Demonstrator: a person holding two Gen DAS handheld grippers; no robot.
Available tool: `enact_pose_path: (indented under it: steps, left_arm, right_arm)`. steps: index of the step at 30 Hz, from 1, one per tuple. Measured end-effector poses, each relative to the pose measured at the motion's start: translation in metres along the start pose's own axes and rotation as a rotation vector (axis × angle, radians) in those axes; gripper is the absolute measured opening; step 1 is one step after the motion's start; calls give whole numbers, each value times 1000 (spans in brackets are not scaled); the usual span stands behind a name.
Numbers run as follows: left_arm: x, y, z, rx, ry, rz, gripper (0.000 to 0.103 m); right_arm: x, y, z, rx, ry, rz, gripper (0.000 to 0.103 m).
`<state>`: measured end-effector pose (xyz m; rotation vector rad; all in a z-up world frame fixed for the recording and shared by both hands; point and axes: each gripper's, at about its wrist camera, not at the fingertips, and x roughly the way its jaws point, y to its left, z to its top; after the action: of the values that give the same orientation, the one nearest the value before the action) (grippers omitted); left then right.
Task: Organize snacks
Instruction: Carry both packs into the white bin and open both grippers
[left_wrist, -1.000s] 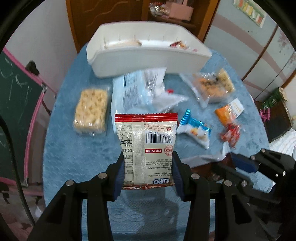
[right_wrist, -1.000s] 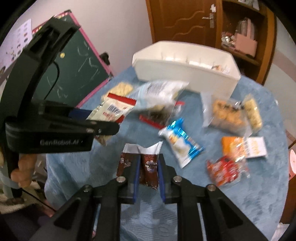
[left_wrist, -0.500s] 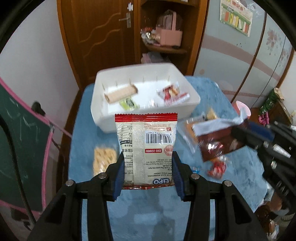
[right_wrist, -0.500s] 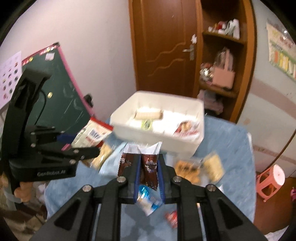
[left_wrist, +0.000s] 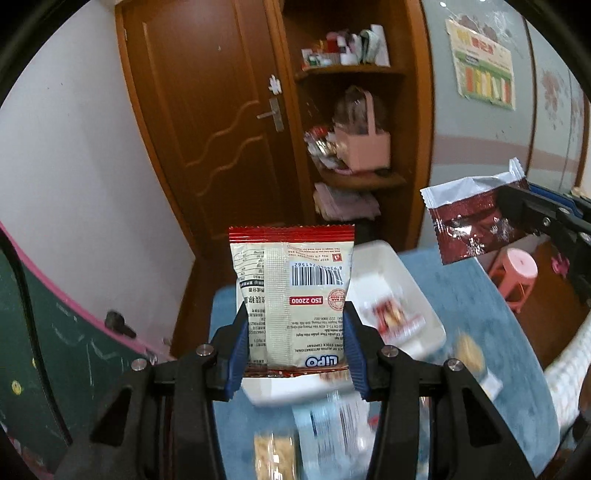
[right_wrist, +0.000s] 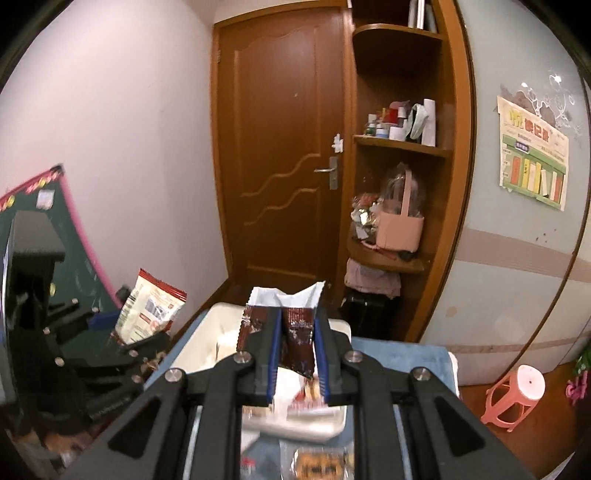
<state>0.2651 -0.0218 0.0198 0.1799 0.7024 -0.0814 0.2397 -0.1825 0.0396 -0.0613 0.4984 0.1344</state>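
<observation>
My left gripper (left_wrist: 293, 354) is shut on a cream LIPO snack packet with a red top edge (left_wrist: 291, 295), held upright above the white bin (left_wrist: 417, 295). My right gripper (right_wrist: 297, 363) is shut on a dark red foil packet with a silver top (right_wrist: 295, 332), also high over the white bin (right_wrist: 207, 332). That red packet shows at the right of the left wrist view (left_wrist: 469, 221), and the LIPO packet at the left of the right wrist view (right_wrist: 151, 306). The bin holds a red wrapped snack (left_wrist: 391, 314).
A round table with a blue cloth (left_wrist: 480, 350) carries the bin and several loose snacks, blurred near the bottom edge (left_wrist: 332, 417). Behind stand a brown door (right_wrist: 280, 166), a corner shelf (right_wrist: 399, 147), a chalkboard (left_wrist: 44, 350) at left and a pink stool (right_wrist: 517, 391) at right.
Both grippers have risen and tilted up with their packets; the view now shows the door and shelf, and the table and bin have dropped low in the frame. Both grips are unchanged.
</observation>
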Motion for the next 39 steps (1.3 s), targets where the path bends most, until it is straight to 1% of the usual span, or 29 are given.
enact_pose_path:
  steps: [3, 6, 10, 14, 16, 22, 23, 24, 25, 26, 27, 28, 29, 30, 32, 33, 37, 39]
  left_arm:
    - [28, 5, 20, -28, -11, 23, 44]
    - [66, 11, 32, -84, 28, 12, 44]
    - [108, 15, 25, -134, 92, -8, 44]
    - [139, 14, 14, -155, 143, -19, 44]
    - [151, 13, 9, -163, 164, -25, 44]
    - [170, 11, -1, -183, 197, -27, 45]
    - [172, 11, -4, -188, 204, -22, 48]
    - [174, 12, -7, -193, 211, -18, 62]
    - [177, 12, -10, -204, 221, -19, 73]
    - [179, 14, -13, -218, 222, -23, 95]
    - [180, 15, -16, -231, 219, -25, 100]
    - [182, 18, -19, -246, 216, -12, 100]
    - [184, 21, -22, -257, 226, -16, 100]
    - [189, 24, -26, -269, 255, -38, 100]
    - [194, 31, -33, -291, 299, -60, 100]
    - [194, 33, -35, -301, 306, -55, 100]
    - [181, 37, -40, -294, 278, -25, 100]
    - [174, 37, -40, -289, 280, -29, 100]
  right_arm:
    - [23, 0, 14, 8, -4, -26, 17]
    - [50, -2, 17, 35, 12, -43, 17]
    - [85, -7, 8, 83, 67, -48, 17]
    - [113, -9, -6, 97, 127, -52, 17]
    - [123, -9, -14, 100, 153, -57, 17]
    - [152, -11, -38, 127, 240, -37, 17]
    - [157, -11, -42, 130, 256, -34, 18]
    - [163, -11, -46, 135, 275, -23, 19]
    - [170, -11, -52, 145, 303, -9, 20]
    - [177, -11, -58, 164, 339, 7, 23]
    - [185, -11, -66, 182, 384, 24, 28]
    - [190, -12, -72, 197, 417, 25, 32]
    - [196, -13, -79, 216, 449, 31, 38]
    - [199, -15, -86, 235, 473, 39, 43]
    - [200, -18, -93, 251, 495, 33, 45]
    - [199, -19, -95, 255, 503, 33, 45]
    - [188, -20, -93, 247, 504, 30, 45]
    - [181, -20, -90, 237, 495, 28, 45]
